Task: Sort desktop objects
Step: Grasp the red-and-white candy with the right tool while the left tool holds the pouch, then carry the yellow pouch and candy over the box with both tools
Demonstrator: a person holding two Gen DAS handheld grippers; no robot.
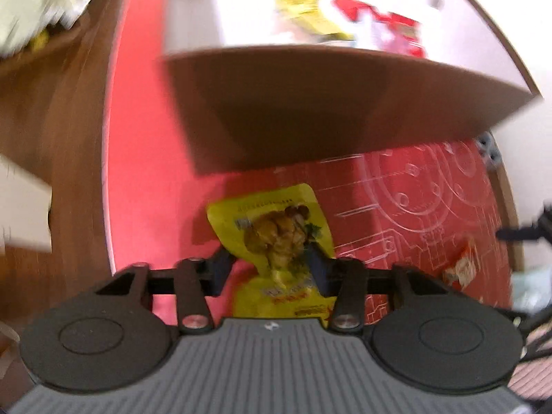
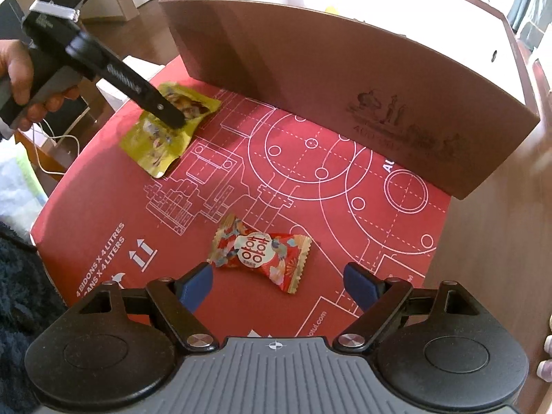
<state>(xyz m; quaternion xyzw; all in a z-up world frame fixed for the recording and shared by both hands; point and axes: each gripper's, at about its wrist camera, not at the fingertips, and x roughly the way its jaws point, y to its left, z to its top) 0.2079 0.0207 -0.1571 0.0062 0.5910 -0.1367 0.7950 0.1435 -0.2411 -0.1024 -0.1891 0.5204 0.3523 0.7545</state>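
The left gripper (image 1: 269,258) has its fingers pinched onto the yellow snack pouch (image 1: 276,238), which lies on the red printed board (image 2: 114,217) close to the brown box (image 2: 345,79); its label is too blurred to read. The right gripper (image 2: 277,284) hovers with its blue pads spread wide, holding nothing, just short of the red candy wrapper (image 2: 262,253), whose round white label carries Korean lettering. The board reads "4 BIDONS X 4 LITRES" and "CANS X 4 LITERS", with white technical line drawings. Beneath it sits a wooden tabletop (image 2: 483,276). A hand (image 2: 20,79) grips the left tool's handle.
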